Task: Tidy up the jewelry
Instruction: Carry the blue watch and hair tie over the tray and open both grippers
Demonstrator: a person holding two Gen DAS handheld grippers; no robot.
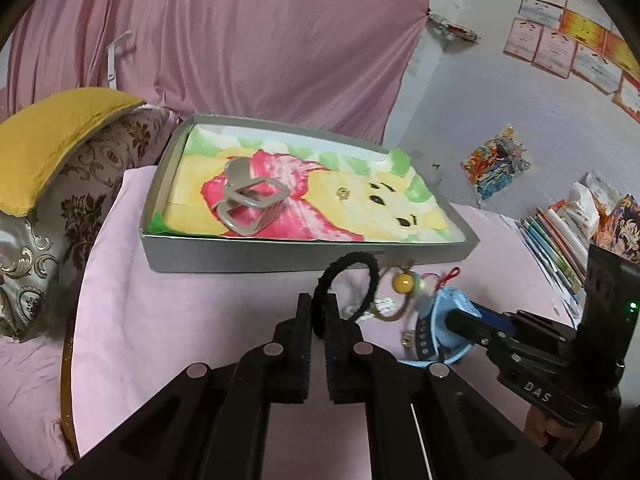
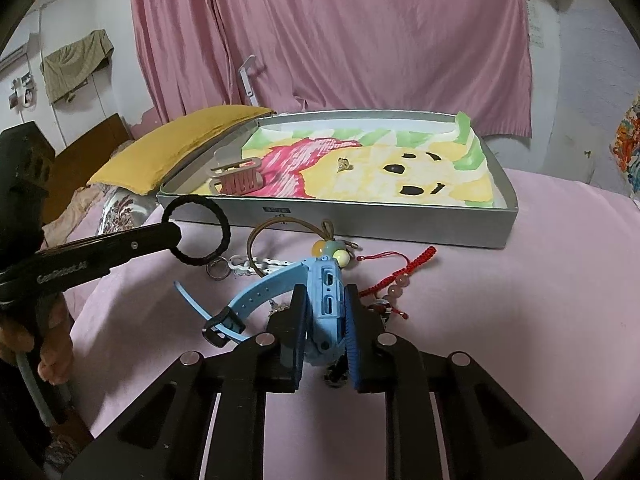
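Item one: my left gripper was clamped on a black hair tie, the ring pinched at its near edge between the pads and standing up over the pink sheet, short of the tray. From the right wrist view the same ring hung off the gripper tip, clear of the bedding.

Item two: my right gripper was closed on a light blue watch, gripping the case by its sides, ports facing up. Its strap trailed off to the left across the sheet, the black buckle loop near the end.

Item three: a shallow grey tray, lined with a cartoon-bear cloth in yellow, pink and green. Inside lay a pale hair claw at the left end and a small gold-coloured trinket near the middle; I could not tell what kind.

Item four, loose on the sheet between tray and grippers:
- a brown cord loop with yellow and pale green beads
- a red braided bracelet with pink beads
- a white chain
- a metal ring, just beside the chain

Item five, surroundings: a yellow cushion left of the tray, a pink curtain behind it.
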